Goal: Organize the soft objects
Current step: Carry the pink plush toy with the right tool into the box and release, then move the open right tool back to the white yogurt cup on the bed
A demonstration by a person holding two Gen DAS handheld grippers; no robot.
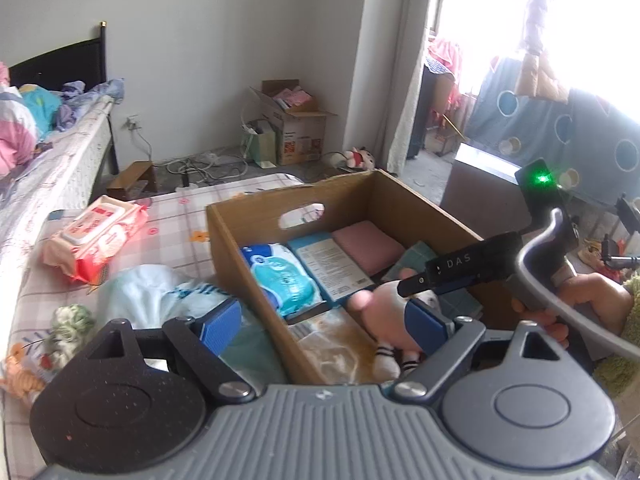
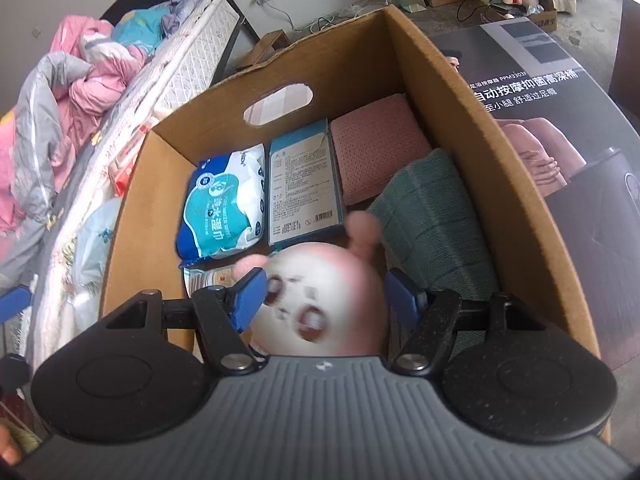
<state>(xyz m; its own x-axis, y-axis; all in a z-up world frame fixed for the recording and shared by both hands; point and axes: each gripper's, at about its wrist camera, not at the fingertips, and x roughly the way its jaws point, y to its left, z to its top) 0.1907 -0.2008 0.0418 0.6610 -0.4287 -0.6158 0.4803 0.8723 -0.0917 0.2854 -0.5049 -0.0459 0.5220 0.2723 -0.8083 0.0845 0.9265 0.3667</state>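
Note:
A cardboard box (image 1: 232,248) stands on the bed; it also shows in the right wrist view (image 2: 492,152). Inside lie a blue wet-wipes pack (image 2: 224,204), a blue flat box (image 2: 304,188), a pink cushion (image 2: 376,148) and a green knitted cloth (image 2: 432,216). A pink and white plush toy (image 2: 320,304) sits between the fingers of my right gripper (image 2: 326,298) over the box, its face blurred; the fingers stand wide and I cannot tell whether they grip it. The toy also shows in the left wrist view (image 1: 384,312). My left gripper (image 1: 324,324) is open and empty above the box's near left wall.
On the bed left of the box lie a red wipes pack (image 1: 94,236), a pale blue cloth (image 1: 156,292), a green yarn bundle (image 1: 72,320) and an orange toy (image 1: 20,376). A large dark printed carton (image 2: 560,128) stands right of the box. Boxes, cables and a doll (image 1: 360,158) lie on the floor.

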